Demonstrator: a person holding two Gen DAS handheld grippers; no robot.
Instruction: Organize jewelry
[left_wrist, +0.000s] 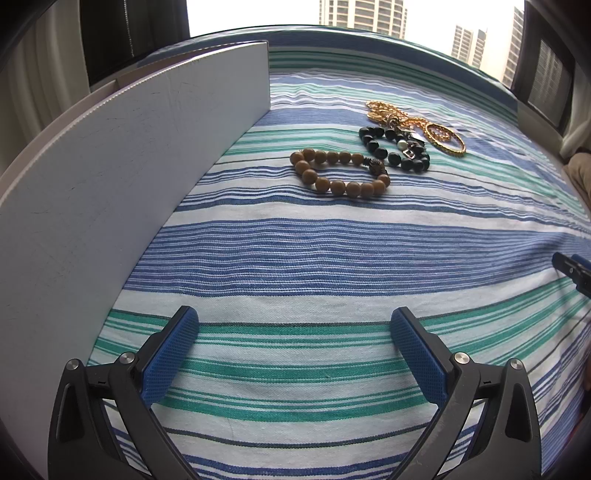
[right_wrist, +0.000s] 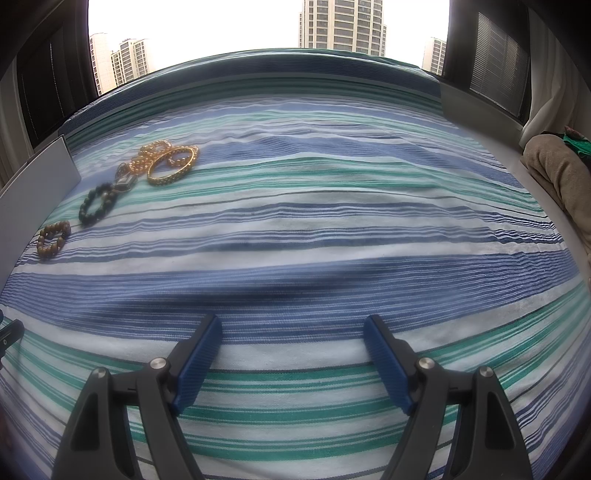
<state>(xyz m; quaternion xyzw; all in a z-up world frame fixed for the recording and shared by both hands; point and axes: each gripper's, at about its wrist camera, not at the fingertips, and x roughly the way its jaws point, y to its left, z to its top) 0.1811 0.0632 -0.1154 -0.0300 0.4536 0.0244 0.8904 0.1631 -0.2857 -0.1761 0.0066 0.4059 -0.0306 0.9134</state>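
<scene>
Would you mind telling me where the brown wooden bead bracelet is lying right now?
The brown wooden bead bracelet lies on the striped cloth, nearest the camera in the jewelry cluster in the left wrist view, between the white box and the black bead bracelet.

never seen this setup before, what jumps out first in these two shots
A little heap of jewelry sits on the blue, green and white striped bedspread: a brown wooden bead bracelet nearest, a black bead bracelet behind it, and a gold bangle with gold chains farthest. A tall white box wall rises just left of them. Both pairs of blue-padded tongs, left and right, hover open and empty.
</scene>
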